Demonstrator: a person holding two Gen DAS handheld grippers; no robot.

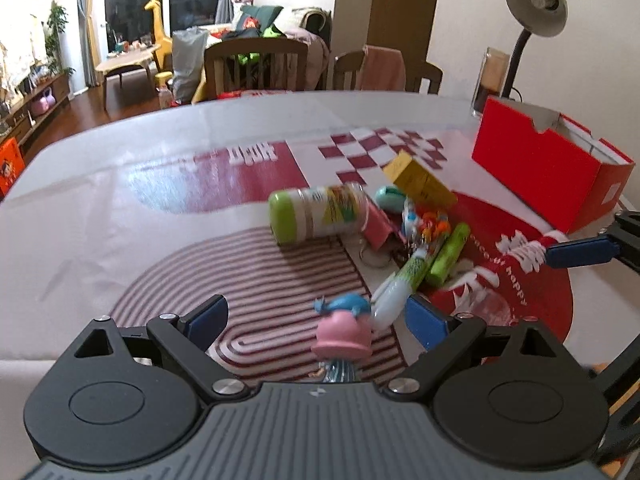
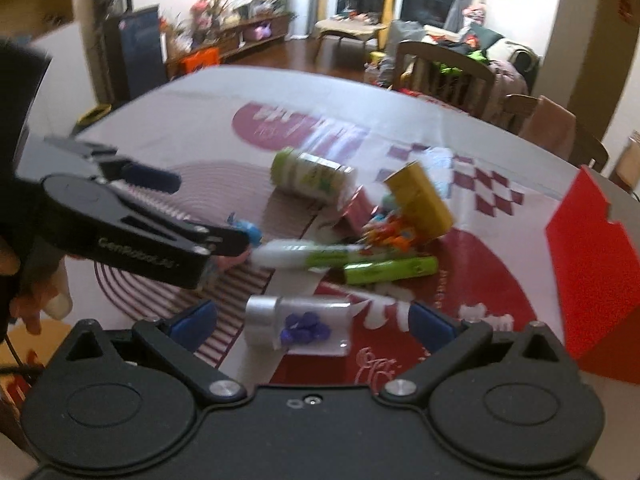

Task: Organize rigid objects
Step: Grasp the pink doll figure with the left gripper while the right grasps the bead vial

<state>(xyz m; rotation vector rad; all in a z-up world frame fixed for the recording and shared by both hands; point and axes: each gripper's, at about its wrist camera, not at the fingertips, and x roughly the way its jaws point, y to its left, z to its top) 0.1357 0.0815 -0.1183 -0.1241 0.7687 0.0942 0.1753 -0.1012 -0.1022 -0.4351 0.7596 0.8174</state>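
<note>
Two grippers hang wide apart and empty over the pile of small things on the tabletop (image 1: 120,208). The left gripper (image 1: 316,320) brackets a pink-and-blue figurine (image 1: 342,330) just ahead; the right gripper (image 2: 312,322) brackets a clear bottle (image 2: 298,326) lying crosswise, left to right. Only the right view shows that bottle; the red box (image 1: 536,168) stands far right.

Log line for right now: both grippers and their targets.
left gripper: open, pink figurine between jaws | right gripper: open, clear bottle between jaws | red box: open
</note>
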